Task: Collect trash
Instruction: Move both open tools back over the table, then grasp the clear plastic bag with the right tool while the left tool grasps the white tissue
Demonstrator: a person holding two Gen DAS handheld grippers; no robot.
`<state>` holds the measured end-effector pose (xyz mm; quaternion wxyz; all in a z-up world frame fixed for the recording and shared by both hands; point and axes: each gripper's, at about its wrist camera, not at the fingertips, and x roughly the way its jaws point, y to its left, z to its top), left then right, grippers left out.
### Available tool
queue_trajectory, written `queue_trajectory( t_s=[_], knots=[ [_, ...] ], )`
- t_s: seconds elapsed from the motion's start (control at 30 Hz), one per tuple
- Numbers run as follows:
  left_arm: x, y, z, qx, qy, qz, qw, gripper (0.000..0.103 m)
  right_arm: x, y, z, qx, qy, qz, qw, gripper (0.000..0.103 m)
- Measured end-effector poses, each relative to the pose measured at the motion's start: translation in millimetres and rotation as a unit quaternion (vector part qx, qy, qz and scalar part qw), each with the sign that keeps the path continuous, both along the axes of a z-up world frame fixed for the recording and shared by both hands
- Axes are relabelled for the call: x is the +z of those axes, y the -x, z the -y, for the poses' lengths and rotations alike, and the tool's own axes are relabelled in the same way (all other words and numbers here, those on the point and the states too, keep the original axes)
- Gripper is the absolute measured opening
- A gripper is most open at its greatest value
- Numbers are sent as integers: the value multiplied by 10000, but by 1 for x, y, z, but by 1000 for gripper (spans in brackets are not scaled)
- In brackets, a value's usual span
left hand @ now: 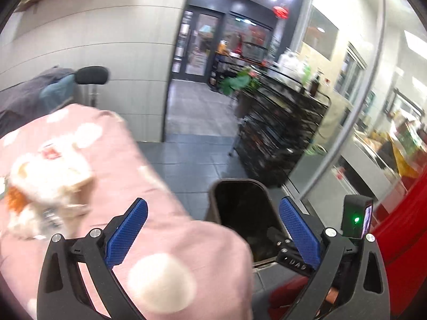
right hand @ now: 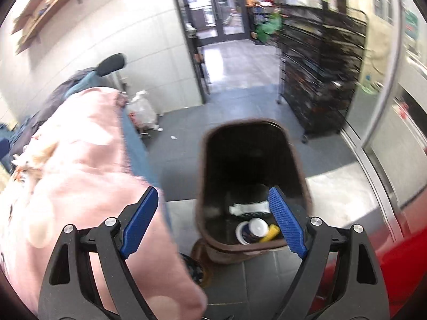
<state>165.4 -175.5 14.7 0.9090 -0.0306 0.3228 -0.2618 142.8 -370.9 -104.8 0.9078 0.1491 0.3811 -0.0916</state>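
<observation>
Both claws, left claw [left hand: 213, 233] and right claw [right hand: 217, 220], hang wide and empty; you pinch the light, crumpled tissue heap [left hand: 45, 186] anywhere, gently, above the bin [right hand: 253, 176].

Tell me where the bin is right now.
The bin stands on the floor right of the pink bedding, under the open right gripper; the left wrist view shows it centre-bottom.

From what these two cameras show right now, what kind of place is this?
Probably a shop or small eatery, not a home. Glass double doors open onto a tiled hall, a tall black wire rack on casters is packed with goods, and a brown trash bin stands beside a table under a pink dotted cloth.
</observation>
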Motion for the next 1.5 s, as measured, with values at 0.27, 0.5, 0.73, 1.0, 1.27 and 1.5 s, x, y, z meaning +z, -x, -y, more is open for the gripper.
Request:
queue_trajectory(
  t_s=[0.27, 0.5, 0.73, 1.0, 1.27, 1.5],
  knots=[
    [3, 9, -67, 835, -122, 146, 9963, 97, 30, -23, -64, 883, -11, 266, 9957, 85],
    [-8, 16, -142, 1587, -135, 38, 9872, 97, 47, -41, -120, 1679, 0, 408, 9850, 86],
    [-23, 26, -209, 2307, -20, -166, 9729, 97, 61, -50, -178, 2507, 160, 476, 9668, 86],
    [-39, 31, -277, 3006, 44, -447, 9527, 97, 66, -58, -248, 3379, 503, 323, 9393, 86],
    [-41, 28, -294, 3064, 131, -526, 9504, 97, 61, -77, -301, 3908, 921, -16, 9159, 85],
    [-47, 17, -286, 2867, 72, -611, 9561, 97, 39, -105, -320, 3778, 827, -557, 9205, 66]
  ],
)
